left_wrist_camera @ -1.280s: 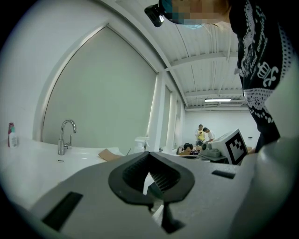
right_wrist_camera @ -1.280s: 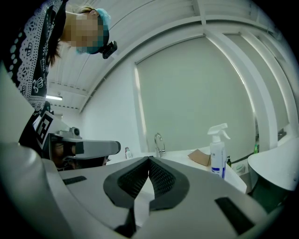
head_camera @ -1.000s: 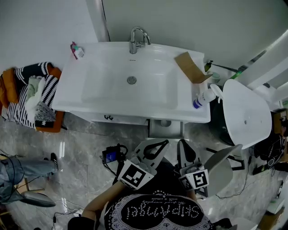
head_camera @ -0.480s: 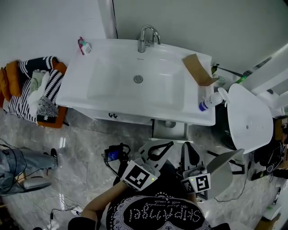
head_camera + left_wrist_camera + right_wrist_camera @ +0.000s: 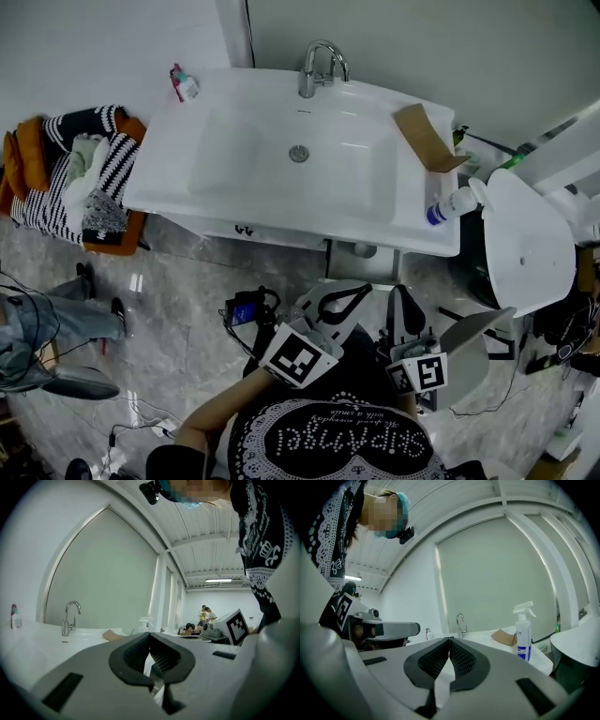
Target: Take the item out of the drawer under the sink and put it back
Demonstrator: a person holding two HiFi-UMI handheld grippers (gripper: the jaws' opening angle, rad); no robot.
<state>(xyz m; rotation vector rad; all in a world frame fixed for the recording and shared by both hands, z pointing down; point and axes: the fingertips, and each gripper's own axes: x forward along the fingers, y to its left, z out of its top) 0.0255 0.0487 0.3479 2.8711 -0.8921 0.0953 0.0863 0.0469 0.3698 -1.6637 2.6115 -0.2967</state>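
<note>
The white sink (image 5: 216,192) with a chrome faucet (image 5: 319,64) fills the top of the head view. Under its front rim shows a white drawer front with a small dark handle (image 5: 246,229); nothing from inside it is visible. My left gripper (image 5: 349,295) and right gripper (image 5: 403,292) are held side by side close to the person's body, below the sink and apart from it. In the left gripper view the left gripper (image 5: 150,634) has its jaws together with nothing between them. The right gripper (image 5: 449,640) is shut and empty too.
A cardboard piece (image 5: 427,136) and a spray bottle (image 5: 452,204) sit on the sink's right side, a small bottle (image 5: 184,84) at its back left. Striped clothes (image 5: 75,173) are piled left of the sink. A white round bin (image 5: 525,244) stands right. Someone's legs (image 5: 37,328) are at the far left.
The head view has shifted, so the sink now sits higher and further right in the picture. Both grippers stay shut in front of the body. The legs at the left have moved.
</note>
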